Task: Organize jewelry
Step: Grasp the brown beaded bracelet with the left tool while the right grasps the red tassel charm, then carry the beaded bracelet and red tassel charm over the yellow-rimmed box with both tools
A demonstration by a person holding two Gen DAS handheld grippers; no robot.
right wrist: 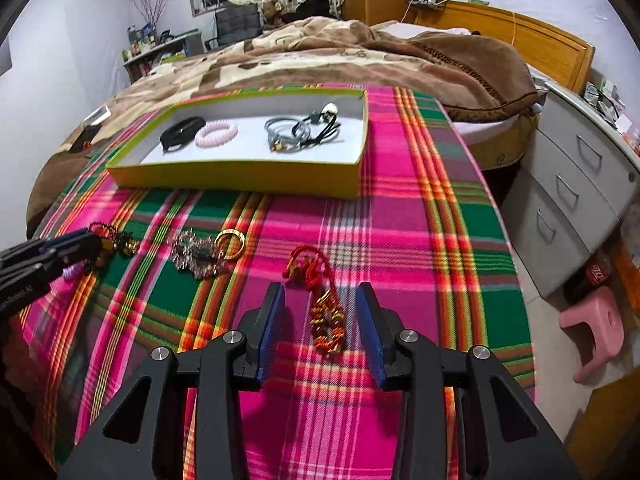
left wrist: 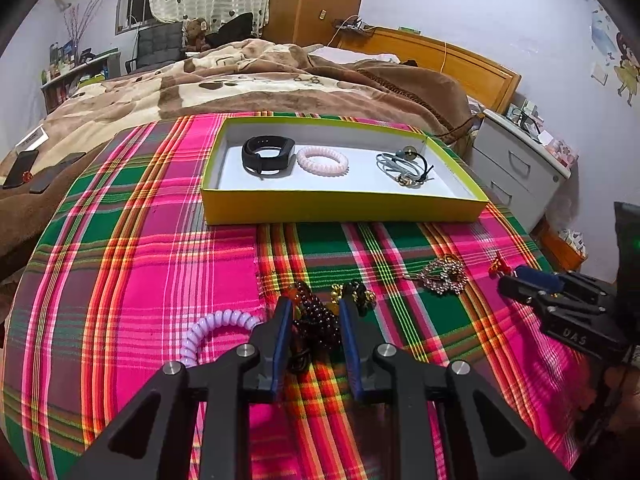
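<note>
A yellow-green box point(left wrist: 340, 206) point(right wrist: 240, 178) holds a black band point(left wrist: 266, 155), a pink coil hair tie point(left wrist: 322, 160) and grey hair ties point(left wrist: 404, 166). My left gripper point(left wrist: 315, 308) is open, its jaws either side of a dark bead bracelet point(left wrist: 316, 320) on the plaid cloth. A lilac coil tie point(left wrist: 212, 330) lies to its left. My right gripper point(right wrist: 320, 300) is open, its jaws astride a red-and-gold cord charm point(right wrist: 320, 304). A rhinestone piece point(right wrist: 196, 256) point(left wrist: 442, 276) and a gold ring point(right wrist: 230, 243) lie between the two.
The plaid cloth point(right wrist: 400, 220) covers a round table. A bed with a brown blanket point(left wrist: 260, 76) lies behind it. Grey drawers point(right wrist: 576, 184) and a pink stool point(right wrist: 596, 328) stand to the right. Phones point(left wrist: 24, 168) lie at the far left.
</note>
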